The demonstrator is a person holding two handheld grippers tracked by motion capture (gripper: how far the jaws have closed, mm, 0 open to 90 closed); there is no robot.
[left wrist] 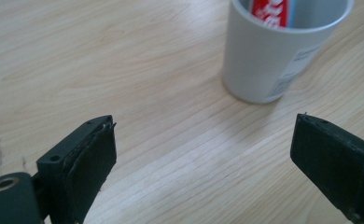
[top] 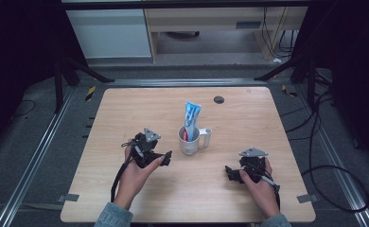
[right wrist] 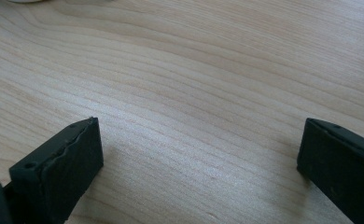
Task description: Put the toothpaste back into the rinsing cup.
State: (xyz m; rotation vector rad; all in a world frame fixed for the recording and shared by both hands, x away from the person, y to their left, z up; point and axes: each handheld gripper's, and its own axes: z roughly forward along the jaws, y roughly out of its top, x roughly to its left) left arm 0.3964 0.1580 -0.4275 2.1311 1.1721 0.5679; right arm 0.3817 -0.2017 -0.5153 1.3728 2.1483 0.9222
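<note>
Nearest the high camera, two forearms come in over the table's near edge, each hand holding a gripper. On the left, the left gripper (top: 166, 158) lies low over the wood, just beside the mug (top: 189, 140) and aimed toward it; in the left gripper view its jaws stand wide apart with nothing between them, and the mug's grey-white wall (left wrist: 264, 60) rises just ahead and slightly to one side.

At the middle of the table the mug stands upright, its handle turned to the right. A toothpaste tube (top: 191, 121) stands inside it, long axis nearly vertical, the flat blue-and-white crimped end pointing up and tipped slightly away from the camera, the red-printed lower part down in the mug (left wrist: 269, 10).

Farther right, the right gripper (top: 231, 174) rests near the table's front right area, well apart from the mug, pointing left; in the right gripper view its jaws are spread wide over bare wood grain.

Pale wood covers the table (top: 126, 113), with a dark round cable hole (top: 219, 100) near the far edge. Around it lie grey floor, metal rails, dark frame legs, black cables at right, and light cabinets beyond.
</note>
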